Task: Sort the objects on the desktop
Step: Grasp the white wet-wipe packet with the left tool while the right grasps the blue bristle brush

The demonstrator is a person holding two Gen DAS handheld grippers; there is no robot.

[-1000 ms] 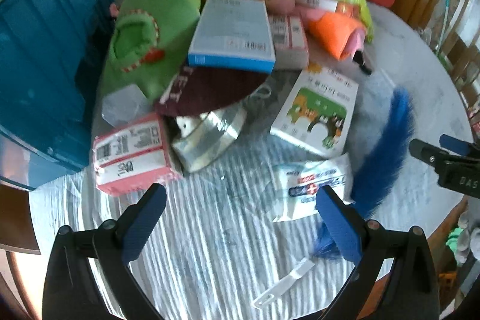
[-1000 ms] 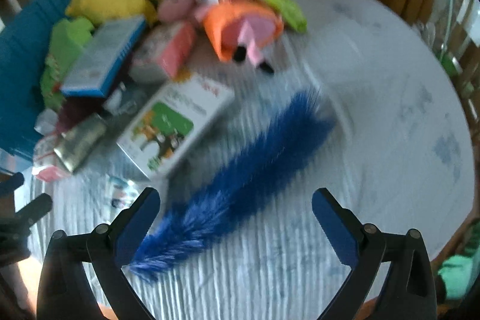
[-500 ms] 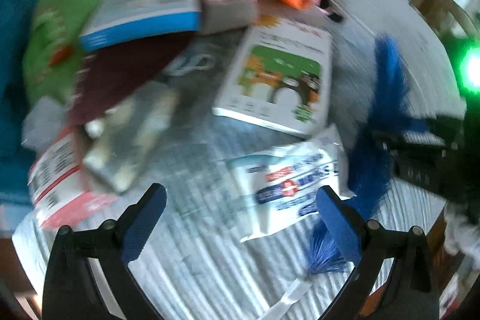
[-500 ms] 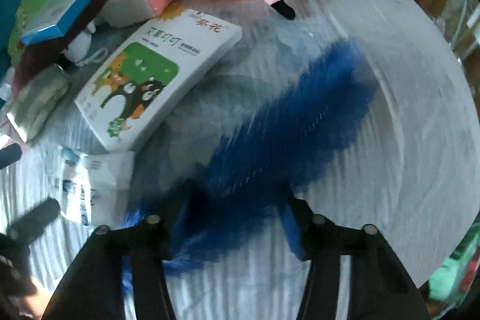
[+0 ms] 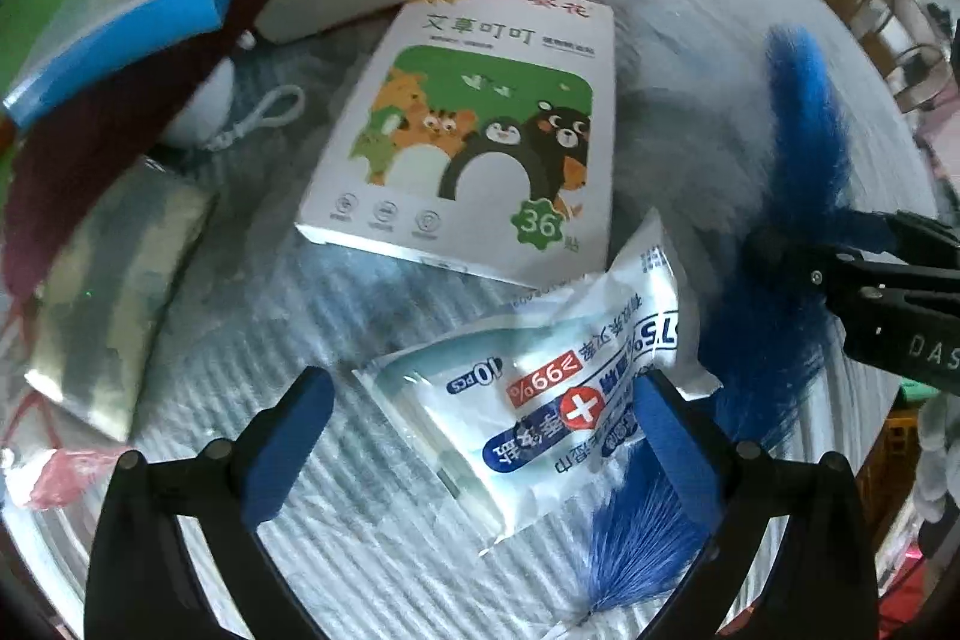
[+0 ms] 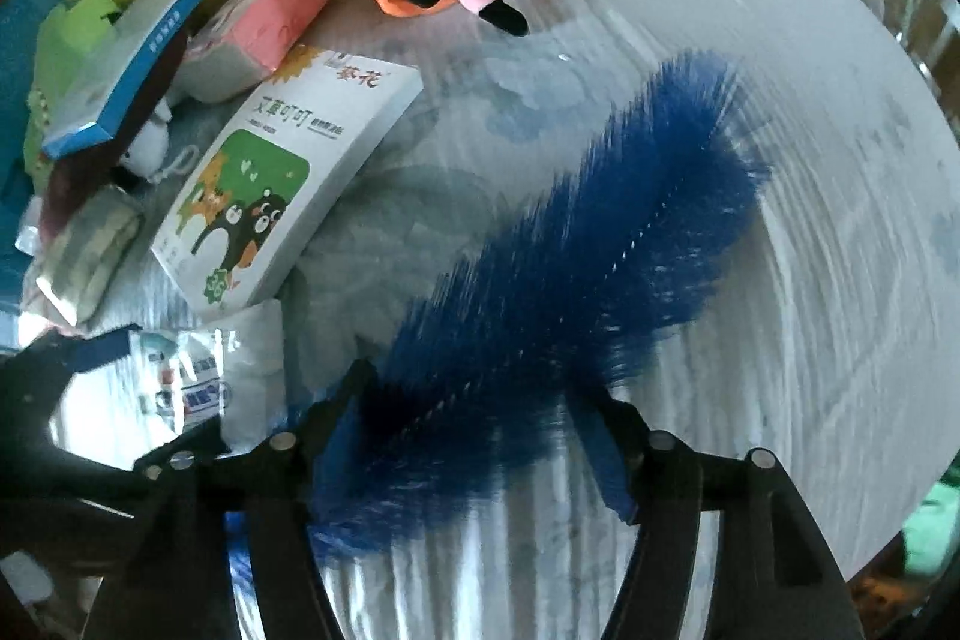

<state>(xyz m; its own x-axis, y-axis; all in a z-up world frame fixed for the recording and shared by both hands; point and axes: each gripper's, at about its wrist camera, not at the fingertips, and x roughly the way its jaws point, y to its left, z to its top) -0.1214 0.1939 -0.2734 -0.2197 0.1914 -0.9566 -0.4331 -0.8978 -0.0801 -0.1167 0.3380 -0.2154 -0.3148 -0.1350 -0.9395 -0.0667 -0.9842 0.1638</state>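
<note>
Sorting barely begun: counter (image 6: 810, 100) cluttered. Right claw (image 6: 480, 418) opening around fluffy blue duster (image 6: 600, 244); left claw (image 5: 480, 430) wide, straddling white wet-wipe pack (image 5: 540, 376).

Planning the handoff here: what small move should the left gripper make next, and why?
Probably close the left gripper on the wipes packet: its open jaws already straddle it on the table, while the right gripper, jaws opening, is around the blue duster.

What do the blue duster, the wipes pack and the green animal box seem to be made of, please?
Blue duster: fluffy synthetic-looking fibres, matte, with fine bristly strands. Wipes pack: soft plastic film, glossy and crinkled. Green animal box: probably printed cardboard, smooth, with crisp flat edges.
</note>
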